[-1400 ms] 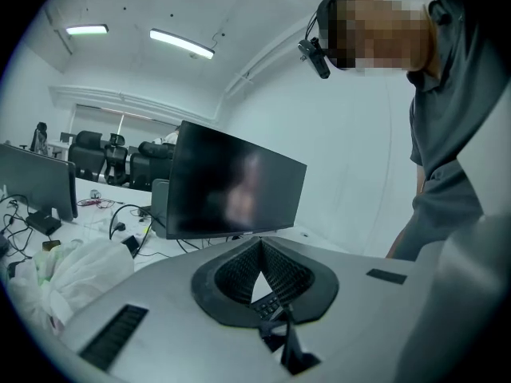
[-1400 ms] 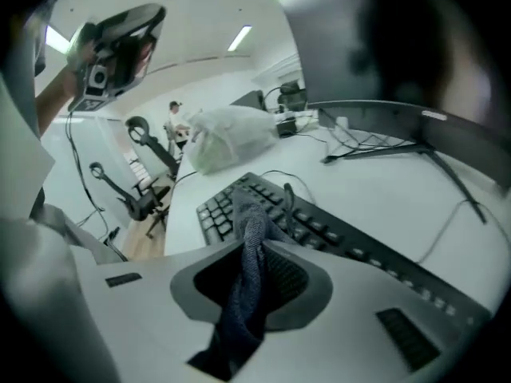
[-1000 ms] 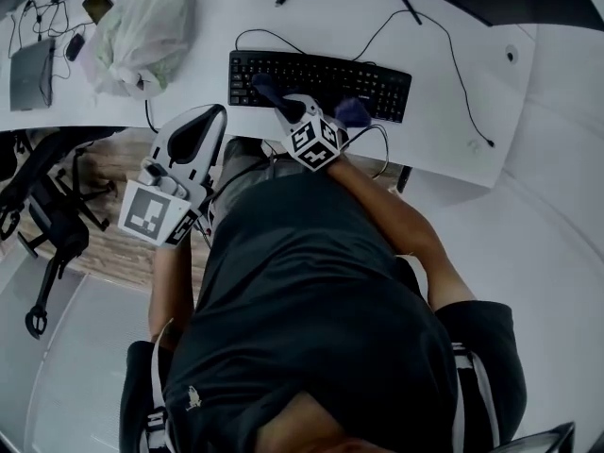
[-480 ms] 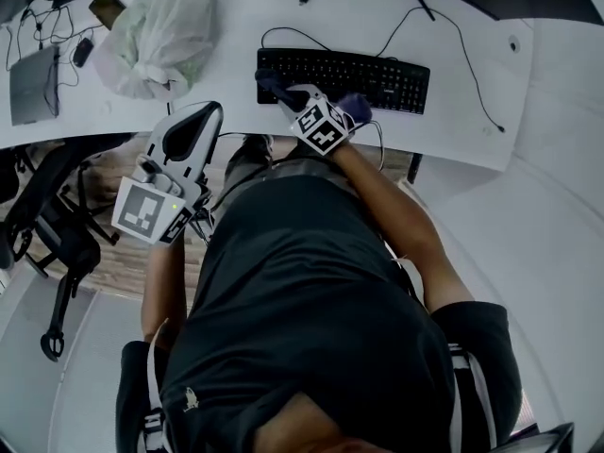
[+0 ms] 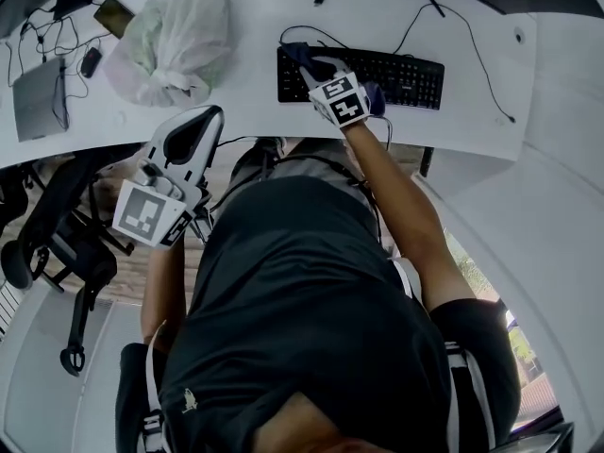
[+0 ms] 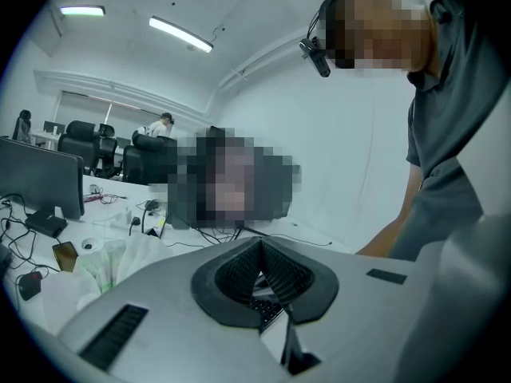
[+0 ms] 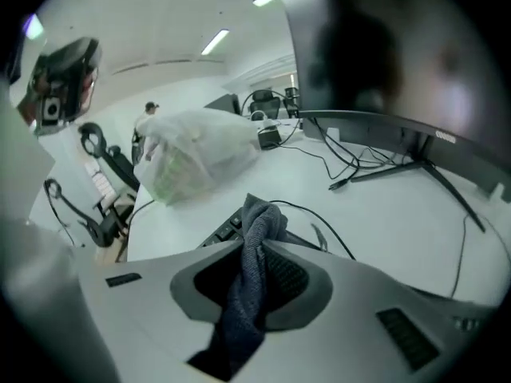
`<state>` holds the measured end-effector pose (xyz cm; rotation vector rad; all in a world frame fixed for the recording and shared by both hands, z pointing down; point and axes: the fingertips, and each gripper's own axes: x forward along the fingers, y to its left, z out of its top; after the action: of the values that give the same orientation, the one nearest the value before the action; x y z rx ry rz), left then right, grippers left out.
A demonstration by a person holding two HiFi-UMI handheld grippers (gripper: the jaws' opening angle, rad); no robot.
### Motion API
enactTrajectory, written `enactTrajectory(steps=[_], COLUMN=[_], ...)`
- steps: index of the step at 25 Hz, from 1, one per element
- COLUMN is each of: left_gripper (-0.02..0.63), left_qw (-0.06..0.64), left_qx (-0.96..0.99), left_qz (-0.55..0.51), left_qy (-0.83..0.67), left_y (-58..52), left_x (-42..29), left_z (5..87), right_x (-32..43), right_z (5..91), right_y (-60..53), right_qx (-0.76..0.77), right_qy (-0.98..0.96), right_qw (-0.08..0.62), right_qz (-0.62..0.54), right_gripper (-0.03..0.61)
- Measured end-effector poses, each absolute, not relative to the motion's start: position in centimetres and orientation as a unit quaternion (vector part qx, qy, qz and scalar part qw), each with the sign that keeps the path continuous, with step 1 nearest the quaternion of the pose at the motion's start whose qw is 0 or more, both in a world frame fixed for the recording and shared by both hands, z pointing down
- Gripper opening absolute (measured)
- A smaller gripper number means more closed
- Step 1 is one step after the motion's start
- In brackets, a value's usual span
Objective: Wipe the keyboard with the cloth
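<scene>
**A:** Who has the cloth?

**B:** The right gripper (image 5: 316, 67). Its jaws are pinched on the cloth (image 7: 257, 230). A bunched fold sticks out past the tips and the rest hangs back between the pads.

**A:** Where's the keyboard?

**B:** The keyboard (image 5: 396, 78) lies flat on the white desk (image 5: 236, 102). Its long axis runs across the desk, left to right from where the person stands.

**A:** And the cloth relative to it?

**B:** At the keyboard's left end, by the far corner. The right gripper view shows keys just under the fold. I can't tell whether it's touching or just above.

**A:** So which way does the stroke go?

**B:** My read is rightward, along the long axis. Nearly the whole run of keys lies to the right of the cloth. To the left there's only bare desk, then the plastic bag (image 5: 175, 31), well apart.

**A:** Is the left gripper any use?

**B:** Not at the moment. The left gripper (image 6: 259, 243) has its pads together at the tips with nothing between them. It's held off the near edge of the desk, well apart from the keyboard, so the right one is nearer by far.

**A:** Any risks?

**B:** Two, I'd say.
- **Keyboard sliding:** nothing pins it, so a hard drag could push it along the desk. That calls for light pressure, or the left gripper coming in to steady the left end.
- **Narrow swath:** only a small fold is exposed, so one pass probably covers only a few rows. Expect several passes.
</scene>
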<state>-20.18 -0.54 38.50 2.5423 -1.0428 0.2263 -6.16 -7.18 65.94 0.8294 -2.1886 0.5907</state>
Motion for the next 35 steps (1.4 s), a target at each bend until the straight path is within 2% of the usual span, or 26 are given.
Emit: enactTrajectory(steps=[5, 7, 10, 12, 18, 21, 23, 25, 29, 32, 35], left_gripper=[0.002, 0.002, 0.002, 0.002, 0.002, 0.002, 0.002, 0.002, 0.002, 0.002, 0.002], left_qw=[0.193, 0.199, 0.201, 0.197, 0.204, 0.213, 0.213, 0.207, 0.206, 0.214, 0.221], left_qx=[0.905, 0.903, 0.907, 0.910, 0.903, 0.900, 0.903, 0.906, 0.905, 0.902, 0.902], left_qz=[0.079, 0.079, 0.076, 0.073, 0.070, 0.072, 0.071, 0.070, 0.069, 0.071, 0.074], left_qy=[-0.371, -0.371, -0.362, -0.357, -0.372, -0.373, -0.367, -0.362, -0.365, -0.368, -0.363], left_y=[-1.5, -1.9, -2.6, -3.1, -4.1, -4.2, -4.6, -5.0, -5.3, -5.0, -4.7], left_x=[-22.2, -22.6, -22.3, -22.1, -23.5, -23.5, -22.8, -22.2, -22.1, -22.4, -21.9], left_z=[38.7, 39.0, 39.0, 38.7, 39.1, 39.6, 39.5, 39.0, 39.0, 39.6, 40.2], right_x=[1.9, -0.2, -8.5, -11.0, -2.2, -7.5, -12.5, -14.3, -6.9, -1.5, -4.9], right_z=[65.4, 65.4, 65.6, 65.7, 65.5, 65.6, 65.8, 66.2, 65.8, 65.6, 65.8], right_y=[-11.1, -10.7, -8.3, -7.8, -11.7, -9.2, -6.0, -4.0, -5.9, -7.0, -5.7], right_qx=[0.475, 0.466, 0.357, 0.308, 0.441, 0.368, 0.275, 0.224, 0.342, 0.424, 0.398], right_qy=[-0.773, -0.779, -0.835, -0.851, -0.785, -0.825, -0.858, -0.868, -0.827, -0.788, -0.806], right_qw=[0.316, 0.322, 0.351, 0.362, 0.346, 0.345, 0.364, 0.388, 0.365, 0.374, 0.377], right_qz=[0.278, 0.268, 0.229, 0.222, 0.266, 0.255, 0.237, 0.215, 0.258, 0.243, 0.224], right_gripper=[0.066, 0.066, 0.066, 0.066, 0.065, 0.066, 0.066, 0.066, 0.064, 0.064, 0.064])
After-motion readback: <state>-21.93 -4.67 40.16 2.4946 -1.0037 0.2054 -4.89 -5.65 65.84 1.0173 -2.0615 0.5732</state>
